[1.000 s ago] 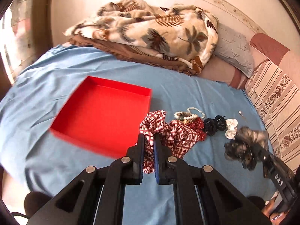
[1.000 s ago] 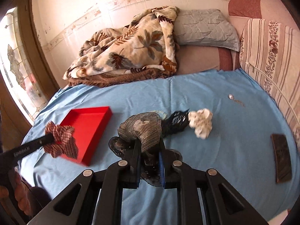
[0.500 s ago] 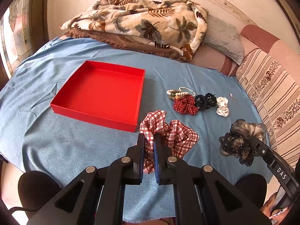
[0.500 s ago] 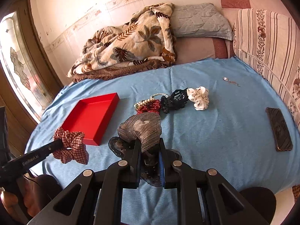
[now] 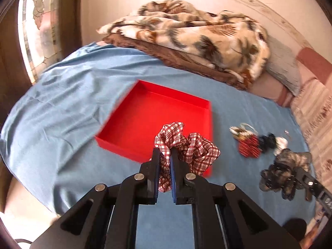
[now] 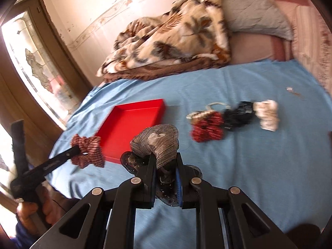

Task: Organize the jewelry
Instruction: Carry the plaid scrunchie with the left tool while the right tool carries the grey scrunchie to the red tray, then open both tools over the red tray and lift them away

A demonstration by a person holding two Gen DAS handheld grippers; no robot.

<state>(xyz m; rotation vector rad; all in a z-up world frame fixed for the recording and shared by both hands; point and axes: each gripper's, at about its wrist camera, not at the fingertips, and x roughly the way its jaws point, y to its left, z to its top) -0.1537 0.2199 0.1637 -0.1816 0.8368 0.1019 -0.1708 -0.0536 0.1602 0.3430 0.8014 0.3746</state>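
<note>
Left wrist view: a red checked scrunchie (image 5: 186, 145) is pinched between the closed jaws of the left gripper (image 5: 165, 166), above the near edge of the empty red tray (image 5: 128, 112). The delivery step is judged in hand; next, the gripper must be carried further over the tray and opened. Remaining pieces (image 5: 249, 141) on the blue sheet (image 5: 62, 103) are blurred.

Right wrist view: a grey-and-black hair bow (image 6: 159, 143) is clamped by the right gripper (image 6: 166, 170), short of the tray. Its lower part is hidden.
</note>
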